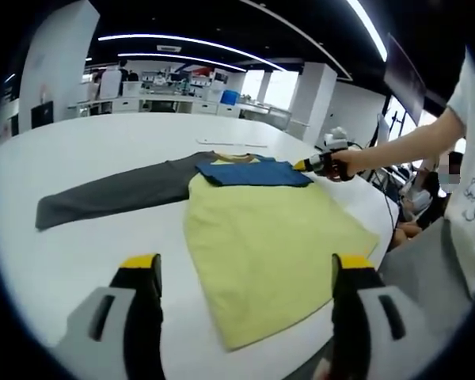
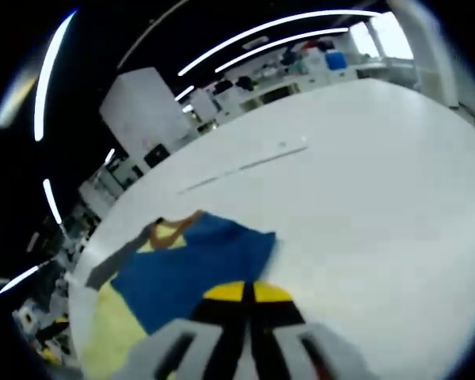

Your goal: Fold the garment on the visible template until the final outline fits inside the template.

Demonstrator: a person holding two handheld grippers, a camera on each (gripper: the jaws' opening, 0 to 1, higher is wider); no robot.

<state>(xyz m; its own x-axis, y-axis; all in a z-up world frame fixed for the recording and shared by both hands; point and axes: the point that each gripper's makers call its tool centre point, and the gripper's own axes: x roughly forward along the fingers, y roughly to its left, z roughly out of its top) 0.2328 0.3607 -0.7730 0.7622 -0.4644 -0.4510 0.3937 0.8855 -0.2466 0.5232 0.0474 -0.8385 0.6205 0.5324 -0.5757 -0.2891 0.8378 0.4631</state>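
Lying flat across the middle of the left gripper view, the long-sleeved shirt covers the white bench: yellow body toward the lower centre, one grey sleeve stretched to the left, a blue sleeve folded over the chest. It looks like thin, limp jersey, light and likely to sag and drag, so I judge edges and corners the best holds, the grey cuff at far left being the obvious next one. The left claw stands released, its yellow-tipped jaws apart above the hem. The right claw, seen in the right gripper view, is clenched at the blue sleeve's edge; whether cloth is pinched I cannot tell.
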